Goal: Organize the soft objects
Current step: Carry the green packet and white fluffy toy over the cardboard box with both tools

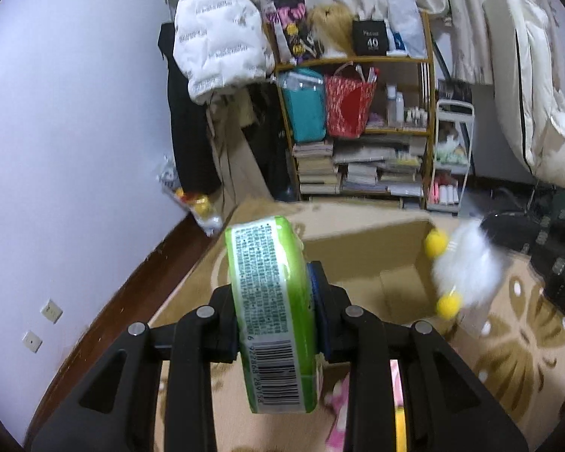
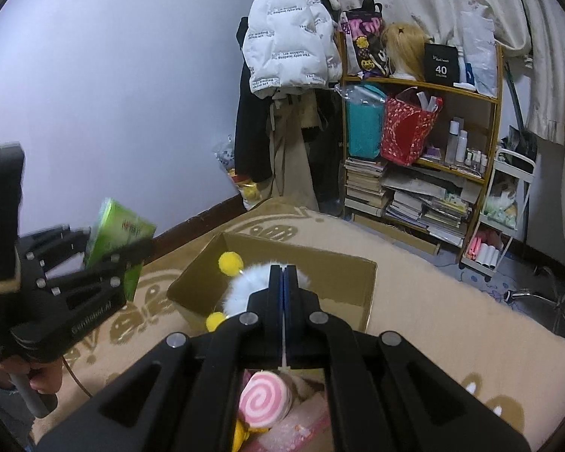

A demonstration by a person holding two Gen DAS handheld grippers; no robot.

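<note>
**Currently: both grippers loaded above the open carton**

Left wrist view. The left gripper has its black fingers pinching a green plastic-wrapped tissue pack, held on edge with the barcode and fine print facing the camera. Beyond it an open brown cardboard box sits on the beige patterned carpet; the box interior that shows is bare. At the box's right rim a white fluffy plush toy with yellow pom-poms appears in the air, blurred. A pink soft item lies on the carpet beneath the gripper, partly hidden. A wooden shelf unit stacked with books and bags stands against the far wall, with a white puffer jacket hanging to its left.

Right wrist view. The right gripper has its fingers pressed together on the white plush toy, which hangs just over the near edge of the cardboard box. The left gripper, blurred, holds the green pack up to the left of the box, clear of the carpet. Below the right gripper a pink-and-white swirl plush rests among other soft items. The shelf unit and jacket stand behind.
</note>
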